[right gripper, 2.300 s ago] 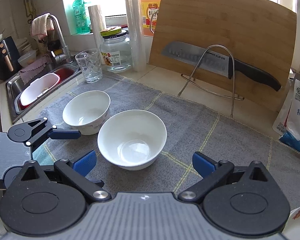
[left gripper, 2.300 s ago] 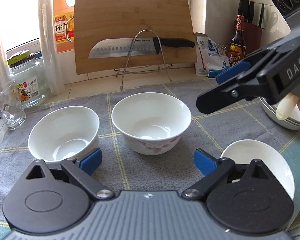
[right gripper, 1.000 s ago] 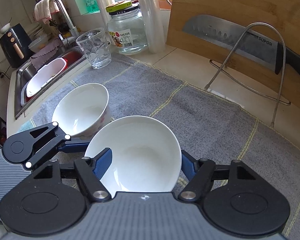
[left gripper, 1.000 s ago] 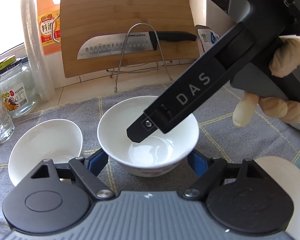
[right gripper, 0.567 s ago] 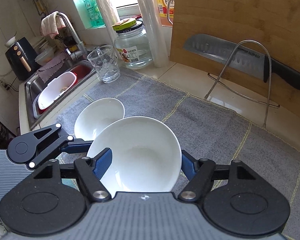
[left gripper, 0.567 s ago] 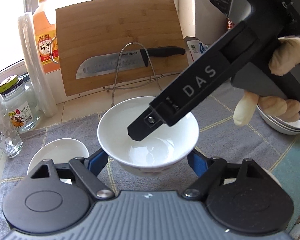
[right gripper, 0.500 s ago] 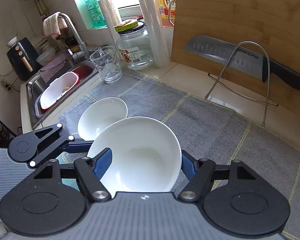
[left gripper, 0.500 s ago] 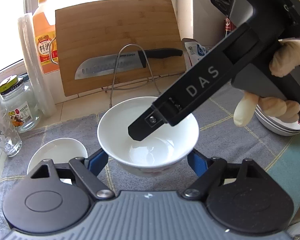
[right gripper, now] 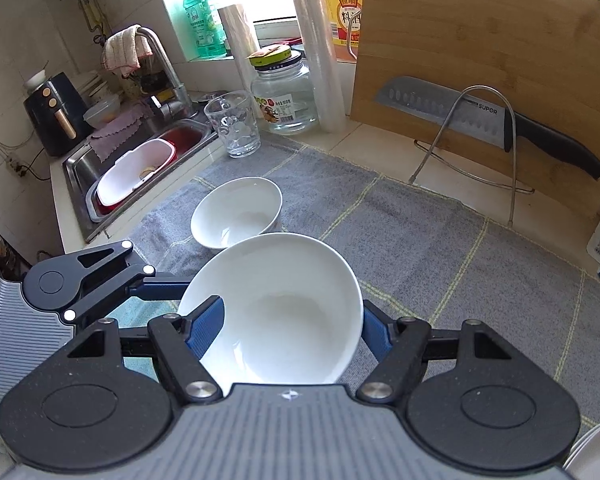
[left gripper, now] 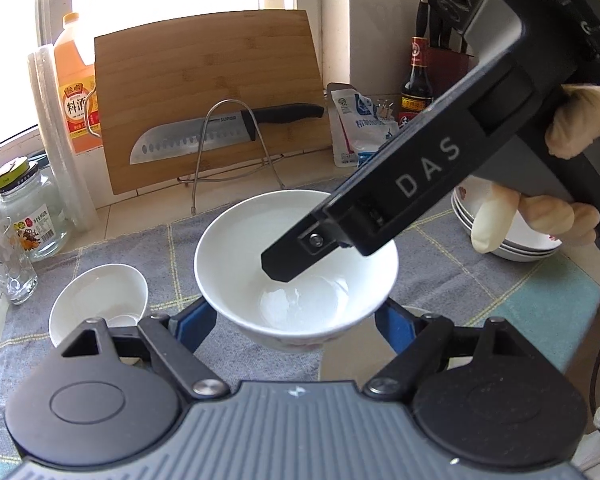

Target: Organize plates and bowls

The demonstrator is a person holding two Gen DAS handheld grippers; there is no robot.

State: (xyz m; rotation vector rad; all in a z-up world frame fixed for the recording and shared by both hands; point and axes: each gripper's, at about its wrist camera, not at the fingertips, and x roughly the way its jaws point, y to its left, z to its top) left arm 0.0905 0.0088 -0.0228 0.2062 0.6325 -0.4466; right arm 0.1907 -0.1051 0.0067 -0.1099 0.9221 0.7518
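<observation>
A white bowl [left gripper: 236, 248] with a pink flower print hangs above the grey mat [left gripper: 440, 280]. My left gripper [left gripper: 292, 322] is shut on it, a blue pad against each outer side. My right gripper [right gripper: 291, 330] is shut on the same bowl [right gripper: 284, 312]. Its left pad sits inside the rim and its right pad outside. In the left wrist view one of the right gripper's fingers [left gripper: 340, 232] reaches into the bowl from the right, held by a gloved hand [left gripper: 560, 208]. A smaller white bowl [left gripper: 100, 300] [right gripper: 236, 212] rests on the mat to the left.
Stacked dishes [left gripper: 516, 240] stand on the mat's right. Behind are a cutting board [left gripper: 208, 100], a knife [left gripper: 220, 132] on a wire stand, a pouch and a sauce bottle [left gripper: 418, 76]. A glass [right gripper: 236, 128], a jar and the sink [right gripper: 140, 160] lie left.
Both grippers closed on the middle bowl and have lifted it off the mat. The smaller bowl and the mat now look lower and farther away. The stacked dishes have come into view.
</observation>
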